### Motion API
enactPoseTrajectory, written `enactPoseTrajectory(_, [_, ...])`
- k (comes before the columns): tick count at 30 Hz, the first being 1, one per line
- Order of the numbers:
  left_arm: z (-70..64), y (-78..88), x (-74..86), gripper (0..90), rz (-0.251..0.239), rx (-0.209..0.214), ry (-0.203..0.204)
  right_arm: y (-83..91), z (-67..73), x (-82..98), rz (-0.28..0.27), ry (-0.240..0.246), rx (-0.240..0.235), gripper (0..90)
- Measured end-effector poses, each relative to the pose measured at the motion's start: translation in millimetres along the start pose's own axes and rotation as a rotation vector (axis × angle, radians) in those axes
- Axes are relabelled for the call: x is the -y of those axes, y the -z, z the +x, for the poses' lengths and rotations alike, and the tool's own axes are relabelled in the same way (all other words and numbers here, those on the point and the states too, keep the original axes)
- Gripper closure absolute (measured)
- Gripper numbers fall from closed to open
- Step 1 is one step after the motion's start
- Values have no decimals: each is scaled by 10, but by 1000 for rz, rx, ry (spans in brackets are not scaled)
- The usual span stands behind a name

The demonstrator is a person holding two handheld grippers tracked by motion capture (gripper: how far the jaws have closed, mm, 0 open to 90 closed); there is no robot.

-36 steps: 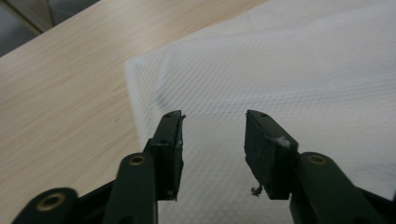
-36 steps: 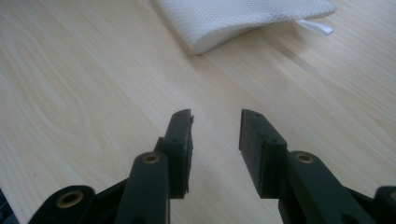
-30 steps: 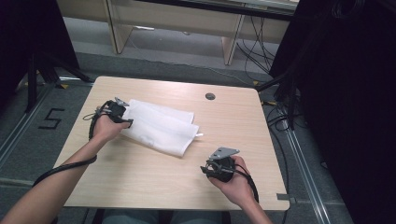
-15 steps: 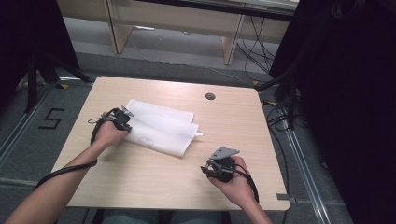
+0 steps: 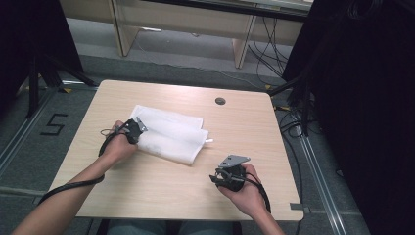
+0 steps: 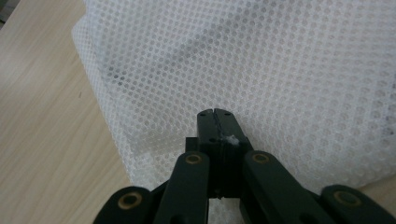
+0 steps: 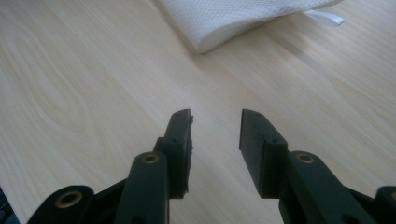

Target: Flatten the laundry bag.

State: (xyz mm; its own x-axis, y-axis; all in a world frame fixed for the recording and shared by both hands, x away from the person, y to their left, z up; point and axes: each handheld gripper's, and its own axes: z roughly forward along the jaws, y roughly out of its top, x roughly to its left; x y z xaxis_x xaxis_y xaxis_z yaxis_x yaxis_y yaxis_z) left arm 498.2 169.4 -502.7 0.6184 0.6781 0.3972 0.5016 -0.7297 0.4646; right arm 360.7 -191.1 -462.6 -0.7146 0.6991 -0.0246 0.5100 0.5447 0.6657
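The left hand-held gripper (image 5: 138,126) sits at the left edge of the white mesh bag (image 5: 169,134). Its jaws have just been closing, and in the left gripper view they now stand together with a small bit of the mesh (image 6: 289,84) caught between them, so it is gripping the bag at that edge.

The bag lies flat and folded on the table (image 5: 161,191), a little left of the table's middle. It is a thin net fabric, so I judge it very light and fully soft; it will hang and unfold when lifted, not keep its shape. It is not fragile, but the open weave may slip out of a shallow pinch. A good place to hold is a folded edge or a corner, where several layers come together. A small white tab (image 5: 208,141) sticks out at the bag's right side.

To the right of the bag and nearer the person, the right hand-held gripper (image 5: 221,177) hovers with open jaws and nothing between them.

The table is pale, smooth wood, with a round cable hole (image 5: 220,101) beyond the bag. Around it are grey floor, cables and dark curtains.
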Motion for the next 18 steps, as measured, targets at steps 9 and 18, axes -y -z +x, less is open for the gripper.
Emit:
enactPoseTrajectory(9, [-144, 124, 145, 898, -41, 4, -106, -10, 9, -54, -12, -5, -14, 626])
enactPoseTrajectory(18, [-189, 261, 340, 898, -73, 48, -129, -130, -101, -441, -26, 9, -8, 575])
